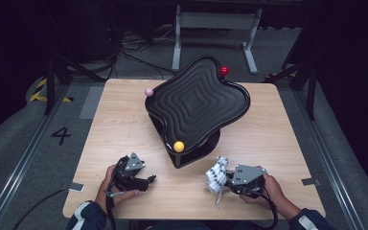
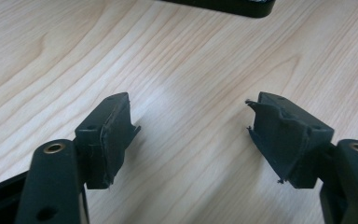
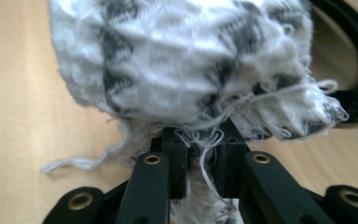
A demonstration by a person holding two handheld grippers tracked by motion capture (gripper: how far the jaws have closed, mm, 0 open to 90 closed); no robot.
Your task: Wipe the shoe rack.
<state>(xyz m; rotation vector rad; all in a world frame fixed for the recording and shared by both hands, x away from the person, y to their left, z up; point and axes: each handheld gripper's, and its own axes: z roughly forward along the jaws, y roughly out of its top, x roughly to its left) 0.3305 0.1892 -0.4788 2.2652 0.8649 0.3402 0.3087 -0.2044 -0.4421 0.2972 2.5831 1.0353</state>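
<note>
The right hand-held gripper (image 3: 200,161) pinches a frayed white-and-grey knitted cloth (image 3: 182,60), which bunches just ahead of its jaws: soft, light, snag-prone, best gripped by a thick fold. The left hand-held gripper (image 2: 191,135) is spread, empty.

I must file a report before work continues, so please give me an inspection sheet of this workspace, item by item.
Surface: light wooden table, bare where visible.
Job's things: white and dark frayed cloth held in the right gripper; black wavy tray tilted on a dark base.
Clutter: yellow ball in the tray's near rim; pink ball and red ball at its far edges.
Grippers: right gripper shut on the cloth; left gripper open, empty, low over the table.
Cables: one trails from each gripper; a tangle on the floor behind the table.
Surroundings: grey floor, metal stand, floor mark "4", dark curtains.
</note>
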